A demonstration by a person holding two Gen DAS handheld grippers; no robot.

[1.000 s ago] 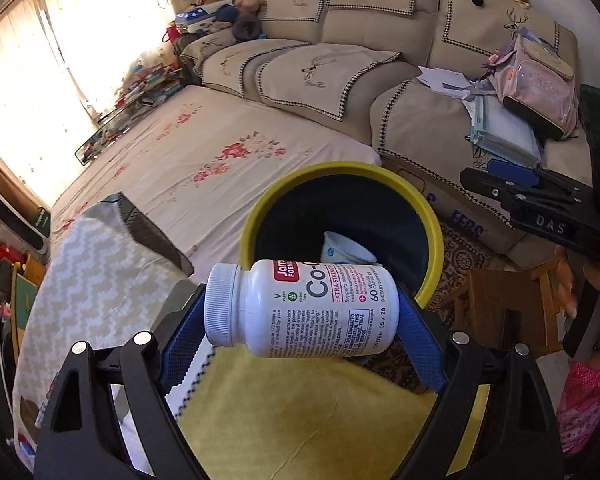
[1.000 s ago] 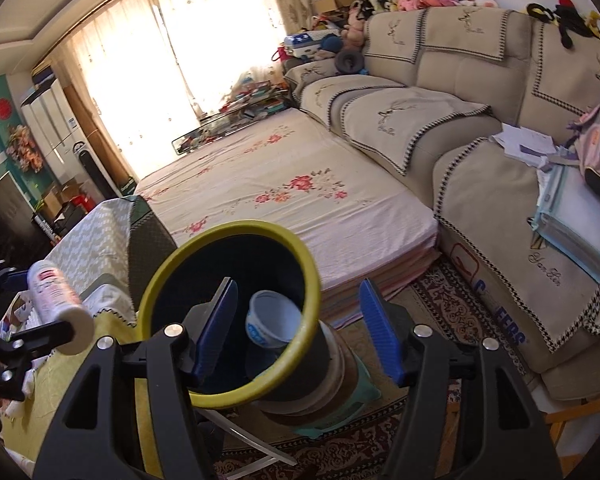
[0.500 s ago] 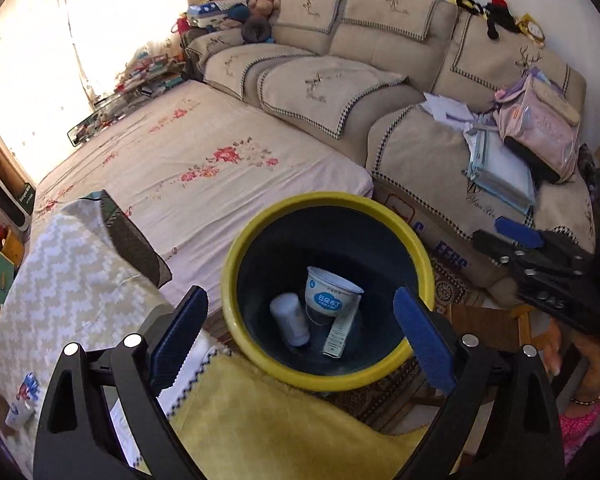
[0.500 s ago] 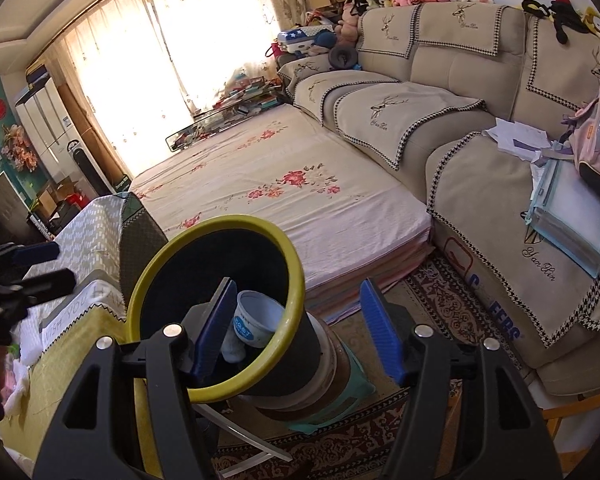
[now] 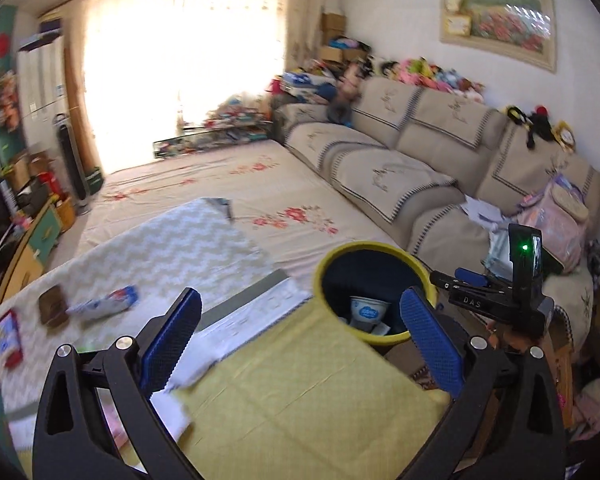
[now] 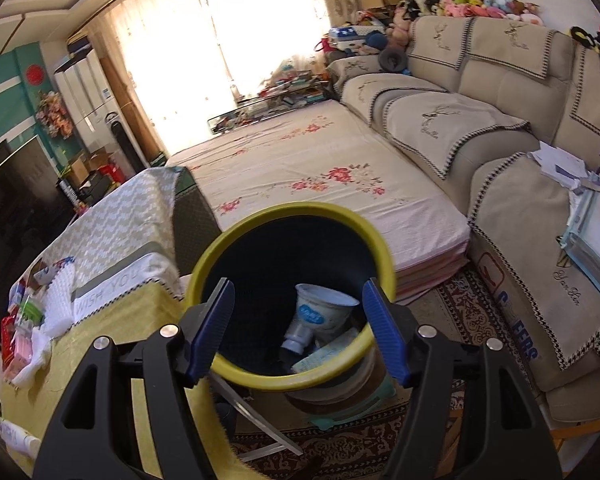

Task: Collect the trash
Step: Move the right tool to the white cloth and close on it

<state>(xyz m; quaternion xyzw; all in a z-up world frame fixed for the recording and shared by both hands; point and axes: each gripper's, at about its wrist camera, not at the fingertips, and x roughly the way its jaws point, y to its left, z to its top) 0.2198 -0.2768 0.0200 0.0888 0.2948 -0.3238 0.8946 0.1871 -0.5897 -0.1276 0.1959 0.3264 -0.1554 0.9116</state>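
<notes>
Yellow-rimmed bin point(image 6: 290, 376) holds a white cup point(image 6: 324, 314); left gripper point(image 5: 300, 338) jaws, just opening, spread empty; right gripper point(image 6: 298, 330) jaws spread, empty.

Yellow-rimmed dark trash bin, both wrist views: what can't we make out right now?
- Yellow-rimmed dark trash bin: its floor is hidden in the right wrist view by the near rim and a white paper cup.
- Left wrist view: the yellow tablecloth hides the bin's near side; only the cup's top shows.
- Wrappers on the zigzag-patterned cloth: motion-blurred, labels unreadable.
</notes>
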